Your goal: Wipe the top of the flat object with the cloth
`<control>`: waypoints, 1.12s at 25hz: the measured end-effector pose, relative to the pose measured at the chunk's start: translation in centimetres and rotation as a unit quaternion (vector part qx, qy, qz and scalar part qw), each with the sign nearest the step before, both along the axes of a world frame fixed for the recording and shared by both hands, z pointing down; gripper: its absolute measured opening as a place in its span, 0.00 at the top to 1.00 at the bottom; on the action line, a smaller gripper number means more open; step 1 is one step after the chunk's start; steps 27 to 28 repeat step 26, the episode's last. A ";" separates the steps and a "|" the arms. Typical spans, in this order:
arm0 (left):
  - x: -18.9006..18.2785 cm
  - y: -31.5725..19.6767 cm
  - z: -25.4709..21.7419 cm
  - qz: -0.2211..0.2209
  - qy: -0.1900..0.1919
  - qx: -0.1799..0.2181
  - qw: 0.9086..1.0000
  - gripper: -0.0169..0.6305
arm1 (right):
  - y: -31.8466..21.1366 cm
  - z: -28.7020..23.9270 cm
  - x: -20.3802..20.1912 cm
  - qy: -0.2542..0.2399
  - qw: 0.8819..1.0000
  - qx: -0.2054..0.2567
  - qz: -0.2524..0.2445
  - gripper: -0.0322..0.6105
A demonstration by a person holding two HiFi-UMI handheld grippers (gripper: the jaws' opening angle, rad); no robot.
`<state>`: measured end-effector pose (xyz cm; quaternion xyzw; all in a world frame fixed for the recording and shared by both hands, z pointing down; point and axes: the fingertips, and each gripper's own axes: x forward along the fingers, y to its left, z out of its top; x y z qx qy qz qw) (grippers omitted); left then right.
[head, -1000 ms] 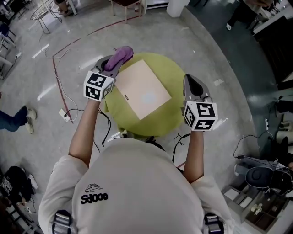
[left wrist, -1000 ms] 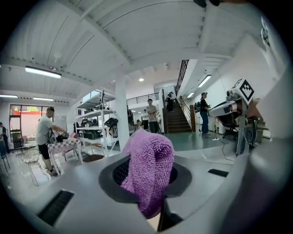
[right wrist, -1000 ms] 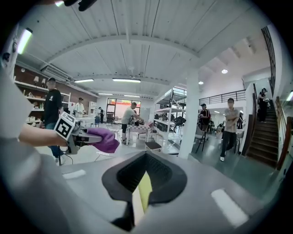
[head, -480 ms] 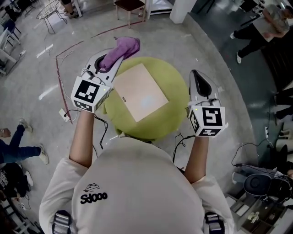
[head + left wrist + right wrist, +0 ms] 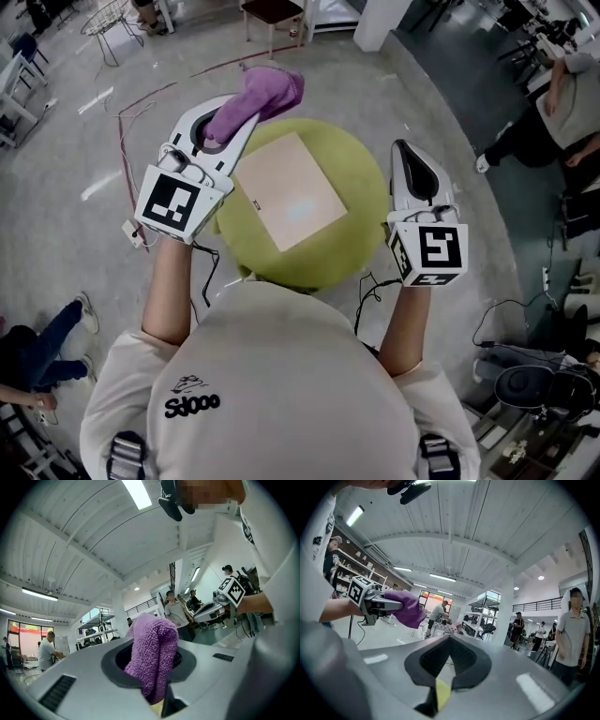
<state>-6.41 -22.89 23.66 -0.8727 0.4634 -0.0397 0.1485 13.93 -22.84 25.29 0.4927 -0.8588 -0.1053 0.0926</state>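
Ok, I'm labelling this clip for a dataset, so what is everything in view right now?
cloth: one, purple, held above the table's far-left edge
flat object: one, beige, square, lying on the round table
round table: one, green, in front of the person
cable: one, red, on the floor at left
bystanders: several, partly in view, at the frame edges
left gripper: one, white, shut on the cloth
right gripper: one, white, shut and empty, over the table's right edge
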 end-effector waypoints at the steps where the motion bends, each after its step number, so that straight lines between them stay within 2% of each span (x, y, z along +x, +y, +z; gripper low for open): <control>1: 0.0 0.0 0.1 0.000 0.002 0.000 1.000 0.87 | 0.0 0.1 -0.1 0.002 1.000 -0.002 0.000 0.93; 5: 0.0 -0.1 -0.1 0.000 0.006 0.011 1.000 0.87 | -0.1 0.4 -0.2 0.009 1.000 -0.009 0.001 0.94; 9: -0.1 -0.3 0.7 0.002 0.001 -0.004 1.000 0.87 | -0.2 0.8 -0.5 0.007 1.000 -0.012 0.002 0.93; 28: -0.2 -0.8 2.2 0.007 -0.003 -0.015 1.000 0.87 | -0.3 2.0 -0.8 0.011 1.000 -0.023 0.005 0.93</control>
